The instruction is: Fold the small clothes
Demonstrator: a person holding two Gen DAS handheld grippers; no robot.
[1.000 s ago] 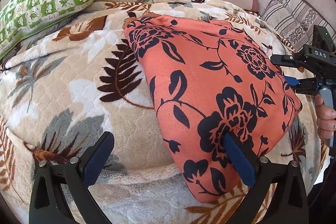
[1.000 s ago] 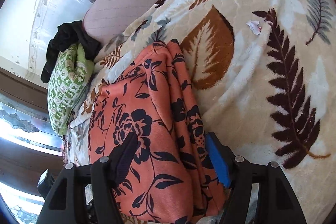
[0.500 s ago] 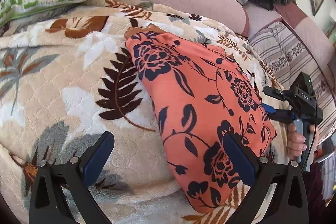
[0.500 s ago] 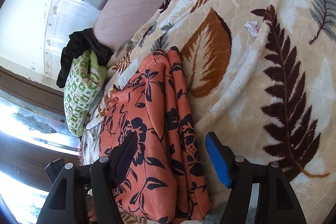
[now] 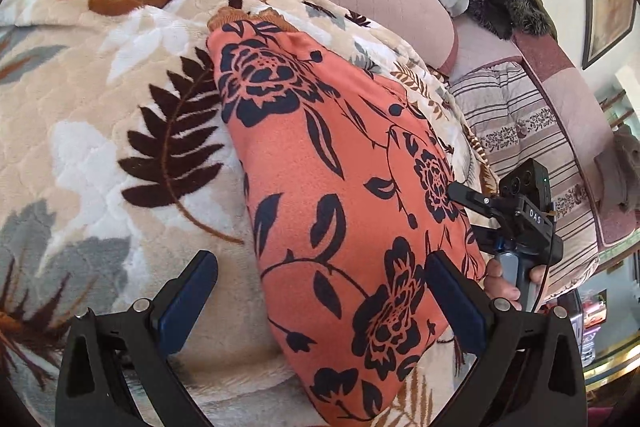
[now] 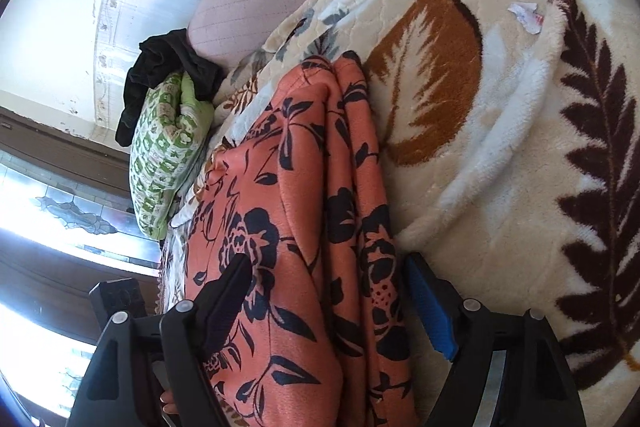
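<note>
Left wrist: fleecy floral garment (image 5: 340,187), folded.

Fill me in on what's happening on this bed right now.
A person holding a claw in each hand is folding an orange floral garment that lies on a leaf-print blanket. The garment is already folded into a narrow stack. The left claw is open over its near end. The right claw straddles the layered edge, its jaws opening, nothing pinched.

Bright daylight floods in from the window (image 6: 60,223) left of the right tongs, blown out to white glare; fisheye edges bend and darken.
</note>
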